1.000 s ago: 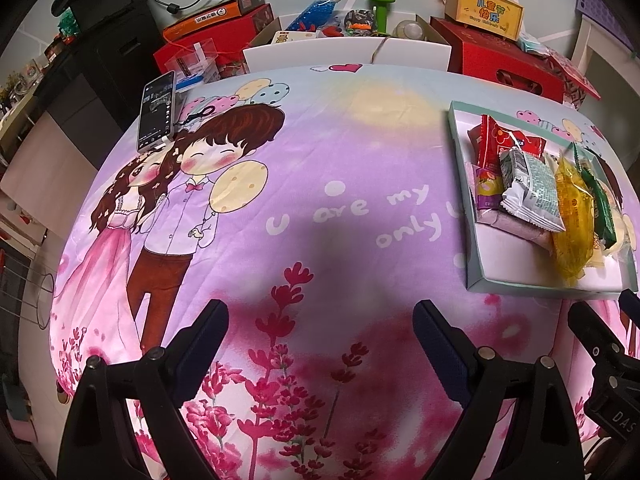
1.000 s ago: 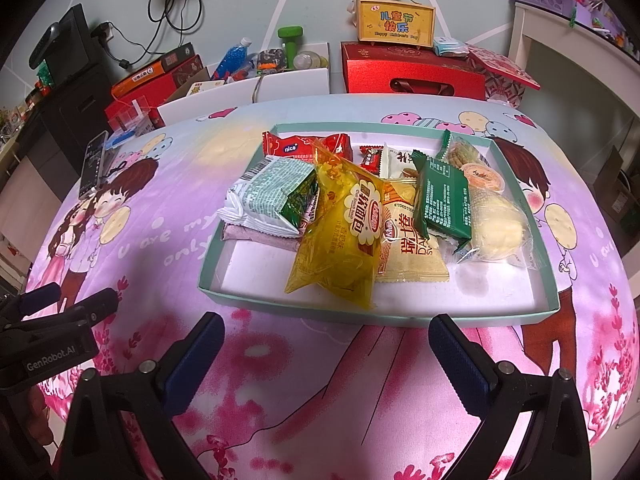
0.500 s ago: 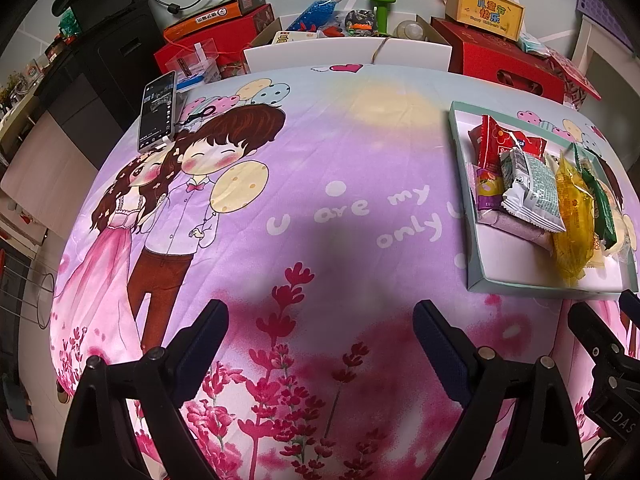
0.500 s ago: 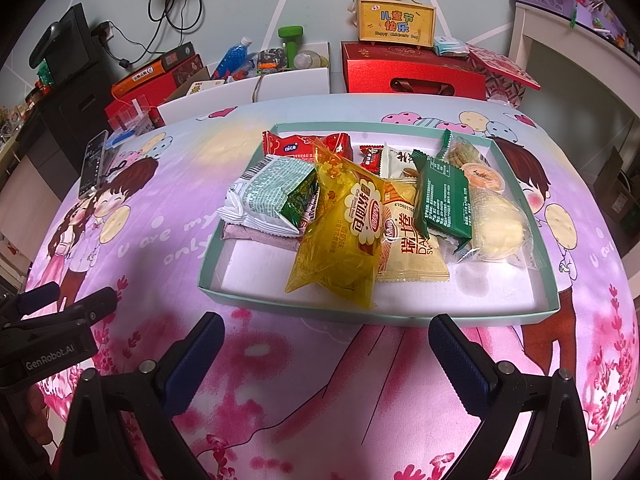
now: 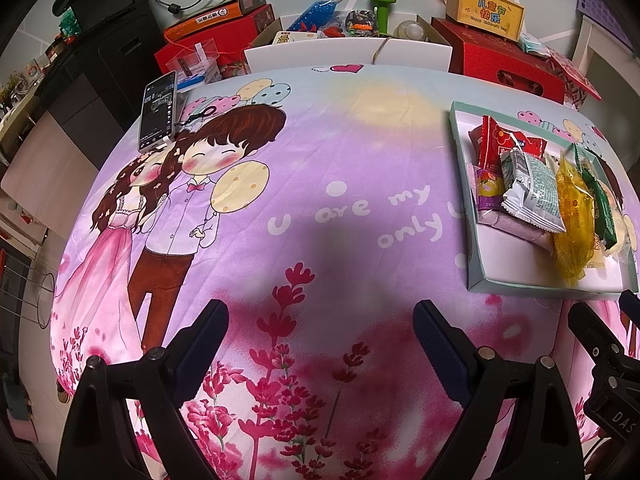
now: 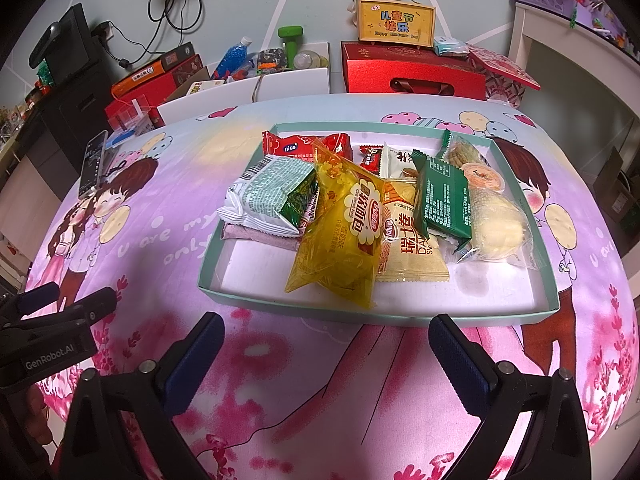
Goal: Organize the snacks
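Note:
A shallow teal-rimmed tray (image 6: 304, 307) sits on the cartoon tablecloth and holds several snack packets: a yellow bread bag (image 6: 340, 236), a green wafer packet (image 6: 442, 200), a white-green packet (image 6: 272, 196), a red packet (image 6: 296, 146) and a clear bag of pale cakes (image 6: 496, 228). My right gripper (image 6: 326, 354) is open and empty, just in front of the tray's near rim. My left gripper (image 5: 320, 340) is open and empty over bare cloth, left of the tray (image 5: 464, 208). The left gripper also shows at the left edge of the right wrist view (image 6: 68, 308).
A phone (image 5: 157, 112) lies at the table's far left. Behind the table stand red boxes (image 6: 412, 74), a yellow gift box (image 6: 394, 22), white cartons with bottles (image 6: 288, 76) and a black cabinet (image 5: 100, 20).

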The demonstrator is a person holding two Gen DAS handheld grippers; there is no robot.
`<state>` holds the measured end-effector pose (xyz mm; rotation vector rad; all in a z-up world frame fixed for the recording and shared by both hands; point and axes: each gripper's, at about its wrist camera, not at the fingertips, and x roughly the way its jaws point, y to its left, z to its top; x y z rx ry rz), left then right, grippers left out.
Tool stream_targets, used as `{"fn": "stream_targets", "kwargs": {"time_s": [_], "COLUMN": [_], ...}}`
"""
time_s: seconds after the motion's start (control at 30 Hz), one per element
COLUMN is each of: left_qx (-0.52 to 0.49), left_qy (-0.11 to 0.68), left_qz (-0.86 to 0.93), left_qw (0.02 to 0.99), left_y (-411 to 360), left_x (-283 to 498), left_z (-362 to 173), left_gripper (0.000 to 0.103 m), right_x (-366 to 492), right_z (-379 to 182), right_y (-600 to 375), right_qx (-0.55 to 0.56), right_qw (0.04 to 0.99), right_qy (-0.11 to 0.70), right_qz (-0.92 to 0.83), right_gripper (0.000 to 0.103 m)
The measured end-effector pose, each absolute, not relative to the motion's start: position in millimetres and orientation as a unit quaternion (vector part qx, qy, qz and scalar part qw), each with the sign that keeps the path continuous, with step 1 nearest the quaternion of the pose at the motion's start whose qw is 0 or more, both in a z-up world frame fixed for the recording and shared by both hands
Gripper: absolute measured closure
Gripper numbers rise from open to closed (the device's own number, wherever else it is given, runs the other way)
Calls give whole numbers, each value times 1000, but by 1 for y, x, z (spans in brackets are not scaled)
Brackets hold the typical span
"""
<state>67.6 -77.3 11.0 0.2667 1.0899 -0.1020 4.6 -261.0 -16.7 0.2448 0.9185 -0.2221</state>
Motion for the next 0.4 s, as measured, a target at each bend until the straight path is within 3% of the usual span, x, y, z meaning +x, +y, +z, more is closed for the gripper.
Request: {"fn": "stream_targets", "kwargs": {"time_s": [0.4], "left_qx": [121], "left_qy": [508], "left_qz": [-50], "left_qw": [851], "left_y": [-74], "left_x": [67], "left_z": [17], "left_gripper": [9], "right_x": [5], "right_z": [-17], "right_y": [-261], "right_qx": [118], "right_qw": [883], "right_qy": [441], "right_qz": [-107], "right_gripper": [0]}}
